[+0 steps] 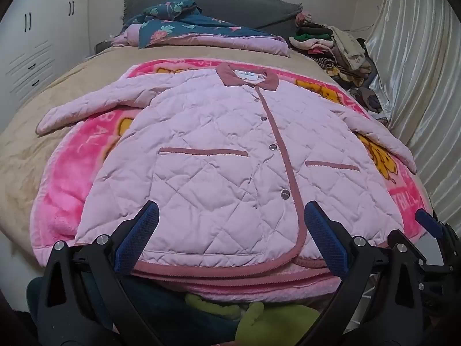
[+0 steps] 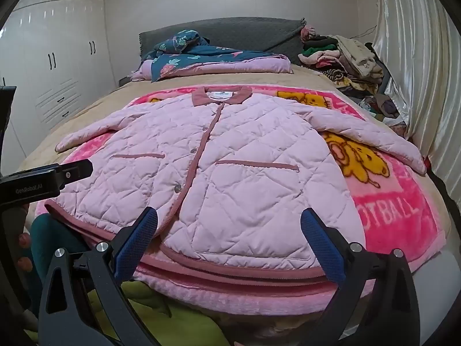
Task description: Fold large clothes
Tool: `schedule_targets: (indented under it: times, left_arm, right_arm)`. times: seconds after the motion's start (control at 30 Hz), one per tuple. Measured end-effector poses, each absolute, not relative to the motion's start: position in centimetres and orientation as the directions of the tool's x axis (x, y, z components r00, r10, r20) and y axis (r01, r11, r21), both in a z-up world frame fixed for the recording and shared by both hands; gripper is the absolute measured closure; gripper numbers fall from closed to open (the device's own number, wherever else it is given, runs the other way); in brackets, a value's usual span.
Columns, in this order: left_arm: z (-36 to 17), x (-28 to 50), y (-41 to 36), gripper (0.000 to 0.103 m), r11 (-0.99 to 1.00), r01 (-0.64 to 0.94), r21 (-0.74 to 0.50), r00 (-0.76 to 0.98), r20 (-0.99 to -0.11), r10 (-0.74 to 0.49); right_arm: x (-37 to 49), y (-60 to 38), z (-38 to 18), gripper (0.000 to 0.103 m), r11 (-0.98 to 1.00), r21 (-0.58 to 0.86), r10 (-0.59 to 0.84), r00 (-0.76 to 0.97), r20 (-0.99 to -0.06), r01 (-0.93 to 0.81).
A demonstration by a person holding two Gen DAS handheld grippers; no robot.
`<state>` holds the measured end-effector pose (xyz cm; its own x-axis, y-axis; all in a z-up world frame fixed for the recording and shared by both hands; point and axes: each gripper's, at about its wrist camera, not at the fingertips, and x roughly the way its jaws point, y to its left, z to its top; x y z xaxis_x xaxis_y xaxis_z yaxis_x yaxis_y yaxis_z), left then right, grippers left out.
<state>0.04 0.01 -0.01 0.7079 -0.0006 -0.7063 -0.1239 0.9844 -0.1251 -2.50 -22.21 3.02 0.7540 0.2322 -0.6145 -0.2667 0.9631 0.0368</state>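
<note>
A pale pink quilted jacket (image 1: 219, 155) with a darker pink collar and trim lies flat, front up and buttoned, sleeves spread out, on a bright pink cartoon blanket (image 1: 72, 178). It also shows in the right wrist view (image 2: 245, 173). My left gripper (image 1: 230, 236) is open and empty, hovering just above the jacket's hem near its middle. My right gripper (image 2: 230, 239) is open and empty above the hem's right part. Its finger tip also shows at the right edge of the left wrist view (image 1: 429, 225).
The blanket (image 2: 397, 207) lies on a beige bed (image 1: 34, 132). A folded blue floral quilt (image 1: 184, 26) sits by the grey headboard. A pile of clothes (image 1: 340, 49) is at the far right. White wardrobes (image 2: 57, 63) stand left, a shiny curtain (image 1: 417, 66) right.
</note>
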Motion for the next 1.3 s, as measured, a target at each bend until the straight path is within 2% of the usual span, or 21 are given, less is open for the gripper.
schedule_targets:
  times: [1.3]
  left_arm:
    - [0.63, -0.15, 0.01, 0.009, 0.984, -0.118, -0.133, 0.718, -0.696, -0.008]
  right_arm:
    - [-2.58, -22.02, 3.04, 0.004, 0.962, 0.045, 0.241, 0.754, -0.611, -0.27]
